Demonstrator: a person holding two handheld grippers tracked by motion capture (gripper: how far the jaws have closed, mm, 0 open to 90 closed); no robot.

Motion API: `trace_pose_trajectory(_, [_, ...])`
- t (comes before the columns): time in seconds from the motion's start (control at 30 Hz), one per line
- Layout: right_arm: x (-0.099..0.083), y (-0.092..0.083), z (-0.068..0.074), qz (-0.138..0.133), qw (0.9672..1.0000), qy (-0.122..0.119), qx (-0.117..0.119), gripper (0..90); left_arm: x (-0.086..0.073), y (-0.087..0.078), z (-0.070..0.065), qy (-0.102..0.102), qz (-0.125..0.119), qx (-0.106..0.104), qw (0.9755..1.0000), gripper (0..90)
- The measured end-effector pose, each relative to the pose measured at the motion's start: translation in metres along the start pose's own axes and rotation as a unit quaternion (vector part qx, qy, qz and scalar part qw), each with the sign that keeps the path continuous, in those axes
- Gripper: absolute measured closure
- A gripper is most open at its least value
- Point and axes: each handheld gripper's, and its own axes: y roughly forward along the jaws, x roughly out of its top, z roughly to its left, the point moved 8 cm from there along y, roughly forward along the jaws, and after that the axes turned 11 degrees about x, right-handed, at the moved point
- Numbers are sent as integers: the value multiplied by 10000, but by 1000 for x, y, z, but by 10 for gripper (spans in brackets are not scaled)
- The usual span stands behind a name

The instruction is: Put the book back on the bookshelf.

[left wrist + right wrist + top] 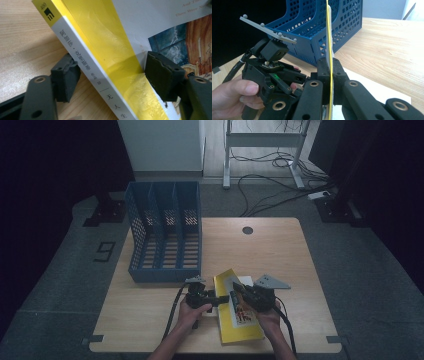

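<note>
Two hand-held grippers meet over a yellow book (239,312) in the lower middle of the high view, on the wooden bench (280,250). The right hand-held gripper (329,67) is clamped on the book's front cover, whose thin yellow edge runs up the centre of the right gripper view between the pressed-together jaws; holding the cover this way seems meant to lift that side off the bench so the other tool can get around the spine. The left hand-held gripper (112,75) stands with its jaws apart, one on either side of the book's white spine; no pad (66,75) clearly presses on it, though the right-hand one sits close against the cover. The grip looks not yet made. A white sheet (372,90) lies under the book. At the upper left of the high view stands a blue file rack (165,232) with three upright slots, open toward the person, probably the book's destination, which would explain taking it by the spine.
</note>
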Motion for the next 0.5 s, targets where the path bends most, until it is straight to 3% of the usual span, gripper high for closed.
trace_pose_trajectory(0.27, [-3, -1, -3, 111, 9998, -88, -139, 874, 0, -3, 2, -61, -94, 57, 9999, 427])
trace_pose_trajectory(0.37, [-4, -1, -5, 146, 9997, -62, -188, 874, 1, -5, 3, -81, -169, 29, 9998, 517])
trace_pose_trajectory(0.5, [-9, -2, -13, 231, 9994, 20, -243, 874, 2, -7, 0, -7, -205, 34, 9998, 561])
